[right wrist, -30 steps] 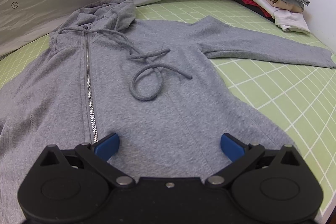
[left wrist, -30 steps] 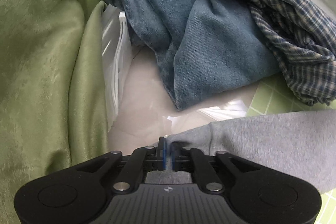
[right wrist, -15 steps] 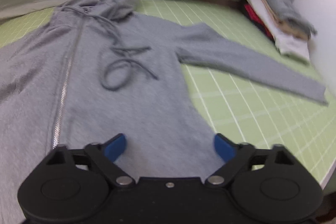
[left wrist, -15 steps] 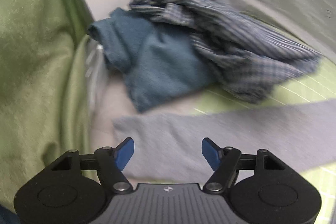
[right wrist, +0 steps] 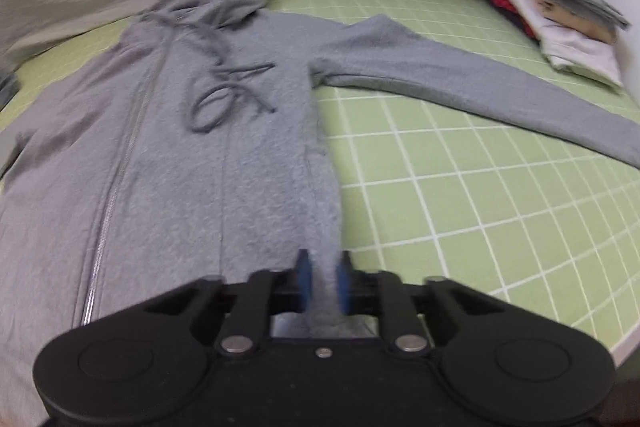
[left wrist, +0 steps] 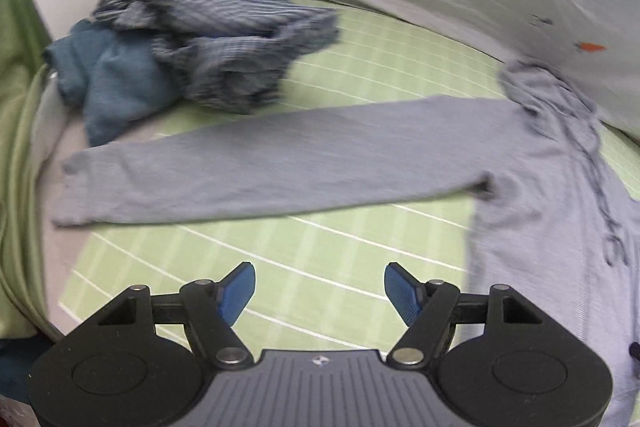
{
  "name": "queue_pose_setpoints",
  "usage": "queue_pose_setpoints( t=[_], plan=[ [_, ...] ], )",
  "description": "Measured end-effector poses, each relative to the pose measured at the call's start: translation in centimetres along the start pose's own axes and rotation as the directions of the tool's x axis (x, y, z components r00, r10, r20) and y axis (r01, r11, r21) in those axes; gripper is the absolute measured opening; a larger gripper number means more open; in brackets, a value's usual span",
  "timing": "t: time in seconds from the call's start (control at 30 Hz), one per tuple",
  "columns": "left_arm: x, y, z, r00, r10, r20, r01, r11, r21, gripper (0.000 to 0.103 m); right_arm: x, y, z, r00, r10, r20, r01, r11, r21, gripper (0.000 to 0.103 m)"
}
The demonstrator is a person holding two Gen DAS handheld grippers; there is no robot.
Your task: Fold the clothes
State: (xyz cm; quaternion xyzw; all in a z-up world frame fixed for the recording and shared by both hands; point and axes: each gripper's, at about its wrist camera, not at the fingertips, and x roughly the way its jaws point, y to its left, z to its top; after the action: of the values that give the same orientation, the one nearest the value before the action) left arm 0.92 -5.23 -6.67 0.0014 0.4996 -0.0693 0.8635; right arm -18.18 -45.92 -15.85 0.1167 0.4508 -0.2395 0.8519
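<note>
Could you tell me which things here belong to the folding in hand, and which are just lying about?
In use:
- grey hoodie
- right gripper, shut on its hem
- left gripper, open

Lying about:
- plaid shirt
- blue garment
- folded stack

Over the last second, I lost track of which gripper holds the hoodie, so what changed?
The left gripper let go of the sleeve cuff and pulled back, its jaws now open over the mat. The right gripper, open before, has shut on the hoodie at its bottom hem. The hoodie stays spread flat, zipper up; the plaid-and-denim pile and folded stack are unmoved.
</note>
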Motion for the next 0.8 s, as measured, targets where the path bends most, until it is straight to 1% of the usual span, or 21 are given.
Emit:
queue_pose_setpoints(
  t=[0.1,0.13,0.17,0.2,0.23,0.27,0.3,0.33,0.37,0.4,0.43,0.47,0.5,0.67,0.8],
  plan=[
    [-0.7,-3.1,-0.7,1.0,-0.026,0.0,0.026,1.0,0.014,0.072,-0.2,-0.2,0.0,1.0,0.025,-0.014,-0.026,0.998,-0.056,0.011],
    [-0.9,-3.8,-0.7,0.999,-0.032,0.002,0.032,0.999,0.012,0.072,-0.2,-0.4,0.2,0.999,0.038,-0.023,-0.039,0.998,-0.051,0.012],
    [-1.0,-4.5,-0.7,0.999,-0.037,0.005,0.037,0.999,0.01,0.072,-0.3,-0.6,0.4,0.998,0.05,-0.032,-0.052,0.998,-0.046,0.015],
    [-1.1,-5.1,-0.7,0.999,-0.043,0.009,0.043,0.999,0.008,0.075,-0.4,-0.9,0.7,0.998,0.056,-0.029,-0.057,0.998,-0.04,0.021],
    [-1.3,-5.8,-0.7,0.999,-0.047,0.014,0.047,0.999,0.005,0.078,-0.6,-1.2,1.1,0.998,0.062,-0.026,-0.062,0.998,-0.033,0.039],
    [-1.4,-6.4,-0.6,0.999,-0.049,0.022,0.049,0.999,0.003,0.084,-0.7,-1.4,1.4,0.997,0.067,-0.023,-0.068,0.997,-0.026,0.054],
    [-1.5,-7.0,-0.5,0.998,-0.05,0.031,0.05,0.999,0.0,0.086,-1.0,-1.8,1.9,0.997,0.073,0.005,-0.073,0.997,-0.02,0.061],
    [-1.6,-7.7,-0.4,0.998,-0.05,0.04,0.05,0.999,-0.003,0.087,-1.1,-2.1,2.6,0.997,0.076,0.029,-0.076,0.997,-0.012,0.074],
    [-1.6,-8.2,-0.2,0.998,-0.049,0.047,0.05,0.999,-0.005,0.088,-1.1,-2.5,3.3,0.995,0.081,0.051,-0.081,0.997,-0.008,0.085],
    [-1.5,-8.7,0.1,0.998,-0.048,0.049,0.048,0.999,-0.006,0.089,-1.1,-2.7,4.1,0.993,0.089,0.076,-0.089,0.996,-0.007,0.089],
    [-1.3,-9.1,0.5,0.998,-0.045,0.049,0.045,0.999,-0.007,0.089,-1.0,-2.9,5.0,0.99,0.096,0.101,-0.096,0.995,-0.007,0.098],
    [-1.0,-9.6,0.9,0.998,-0.041,0.049,0.042,0.999,-0.008,0.089,-0.8,-3.0,6.0,0.987,0.099,0.122,-0.1,0.995,-0.004,0.103],
    [-0.7,-10.0,1.5,0.998,-0.04,0.051,0.041,0.999,-0.011,0.09,-0.6,-3.1,7.0,0.984,0.103,0.143,-0.104,0.995,-0.002,0.103],
    [0.6,-11.7,5.4,0.997,-0.047,0.066,0.049,0.998,-0.039,0.091,0.3,-3.3,11.9,0.973,0.136,0.188,-0.143,0.99,0.021,0.103],
    [2.2,-13.8,9.2,0.992,-0.048,0.114,0.049,0.999,0.0,0.096,1.3,-2.7,15.2,0.959,0.165,0.229,-0.179,0.983,0.042,0.103]
  ],
)
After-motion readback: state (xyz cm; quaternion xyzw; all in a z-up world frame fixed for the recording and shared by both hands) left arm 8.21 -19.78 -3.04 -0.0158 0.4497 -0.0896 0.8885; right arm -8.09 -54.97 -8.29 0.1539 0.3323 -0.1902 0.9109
